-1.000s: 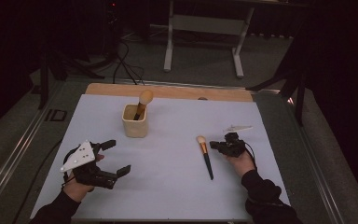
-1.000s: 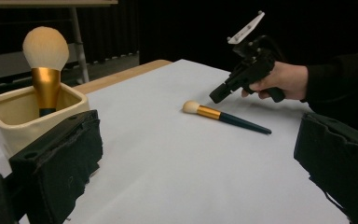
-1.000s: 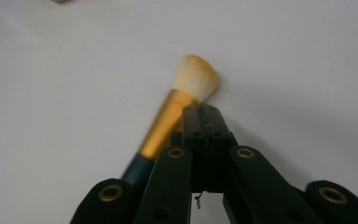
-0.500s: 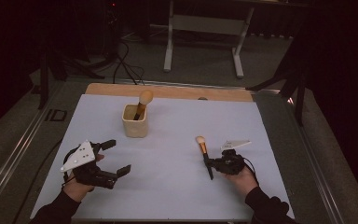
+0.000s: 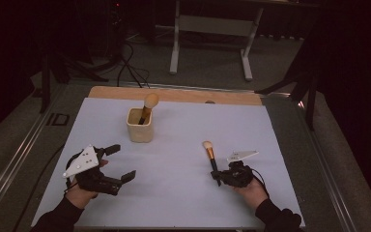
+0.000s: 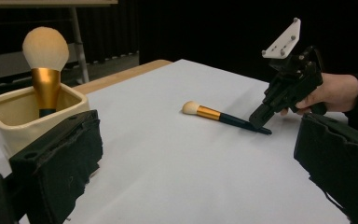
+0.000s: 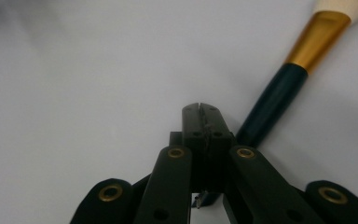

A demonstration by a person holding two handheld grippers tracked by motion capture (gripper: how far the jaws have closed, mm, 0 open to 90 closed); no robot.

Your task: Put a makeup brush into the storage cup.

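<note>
Right gripper is seen w/ jaws pressed shut, nothing between them, tip lowered just beside the dark handle end of the makeup brush lying flat on the white worktop, right of centre. Left gripper is held wide open near left. Second brush stands in the cream cup farther back.

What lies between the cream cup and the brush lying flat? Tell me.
Nothing: in the high view, only bare white table cover runs from the cream cup to the flat brush. The left gripper view shows the same.
</note>
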